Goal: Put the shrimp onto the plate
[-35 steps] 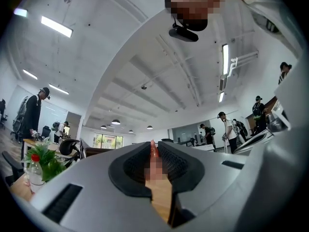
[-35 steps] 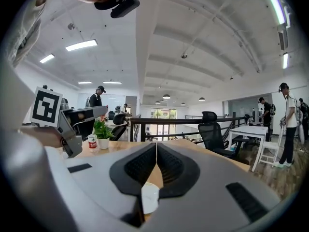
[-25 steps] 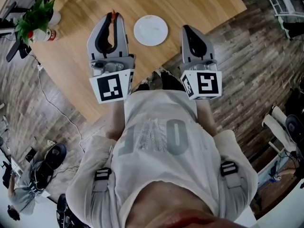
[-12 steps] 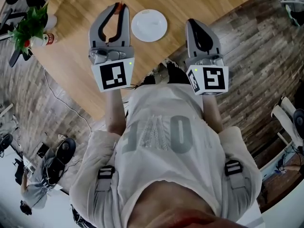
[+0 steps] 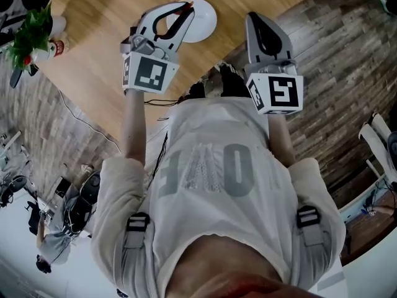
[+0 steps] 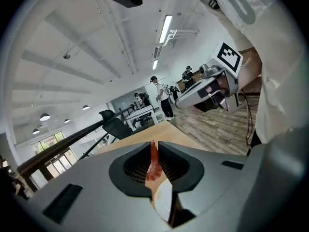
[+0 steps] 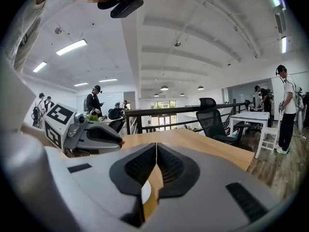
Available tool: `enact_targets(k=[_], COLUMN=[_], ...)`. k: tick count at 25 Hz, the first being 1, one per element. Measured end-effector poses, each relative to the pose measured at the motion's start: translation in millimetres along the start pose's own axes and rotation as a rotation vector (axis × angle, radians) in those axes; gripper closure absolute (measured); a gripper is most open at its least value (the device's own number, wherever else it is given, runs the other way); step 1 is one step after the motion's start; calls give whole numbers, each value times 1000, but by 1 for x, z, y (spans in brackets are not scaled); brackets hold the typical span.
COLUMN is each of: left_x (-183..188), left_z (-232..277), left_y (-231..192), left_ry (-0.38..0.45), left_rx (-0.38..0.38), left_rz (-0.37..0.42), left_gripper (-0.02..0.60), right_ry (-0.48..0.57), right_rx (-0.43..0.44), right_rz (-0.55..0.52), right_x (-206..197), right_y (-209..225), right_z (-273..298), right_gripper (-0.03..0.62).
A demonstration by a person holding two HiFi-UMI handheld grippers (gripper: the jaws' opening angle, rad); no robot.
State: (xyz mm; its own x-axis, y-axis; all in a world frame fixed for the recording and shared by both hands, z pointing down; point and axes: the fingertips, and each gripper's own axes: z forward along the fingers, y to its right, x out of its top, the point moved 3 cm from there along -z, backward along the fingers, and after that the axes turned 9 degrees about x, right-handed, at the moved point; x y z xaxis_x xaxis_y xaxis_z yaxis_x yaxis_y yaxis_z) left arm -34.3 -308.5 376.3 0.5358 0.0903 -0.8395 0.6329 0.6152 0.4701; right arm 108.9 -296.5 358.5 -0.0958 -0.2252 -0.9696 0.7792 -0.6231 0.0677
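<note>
My left gripper (image 5: 184, 6) is shut on a small orange-red shrimp (image 6: 153, 161), pinched upright between its dark pads. In the head view the shrimp (image 5: 185, 5) shows as a red tip at the jaws, right over the near edge of the white plate (image 5: 203, 17) on the wooden table (image 5: 105, 48). The plate (image 6: 163, 203) also shows below the jaws in the left gripper view. My right gripper (image 5: 260, 27) is shut with nothing in it, held right of the plate near the table's edge. A sliver of plate (image 7: 145, 192) shows under its jaws.
A potted green plant (image 5: 31, 33) and a red-and-white can (image 5: 57, 47) stand at the table's left side. Dark wood floor (image 5: 335, 48) lies to the right of the table. People, desks and an office chair (image 7: 215, 120) stand in the room beyond.
My left gripper has swung right and forward with the shrimp, from left of the plate to over its near edge. The right gripper has shifted slightly forward.
</note>
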Motion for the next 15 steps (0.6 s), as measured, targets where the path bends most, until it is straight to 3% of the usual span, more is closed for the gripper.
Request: enact_targets(k=[7, 12, 15], left_x=[-50, -81, -97], left_z=[21, 25, 26], left_y=[44, 77, 90], left_ry=[-97, -171, -214], left_rx=[-259, -425, -498], left_rz=[-22, 75, 94], left_gripper=[528, 528, 528], right_ry=[-33, -56, -82], right_rx=[5, 0, 2], right_rz=[-3, -9, -52], right_x=[-8, -13, -15], right_y=[2, 1, -2], right_z=[0, -2, -1], right_gripper=[574, 574, 574])
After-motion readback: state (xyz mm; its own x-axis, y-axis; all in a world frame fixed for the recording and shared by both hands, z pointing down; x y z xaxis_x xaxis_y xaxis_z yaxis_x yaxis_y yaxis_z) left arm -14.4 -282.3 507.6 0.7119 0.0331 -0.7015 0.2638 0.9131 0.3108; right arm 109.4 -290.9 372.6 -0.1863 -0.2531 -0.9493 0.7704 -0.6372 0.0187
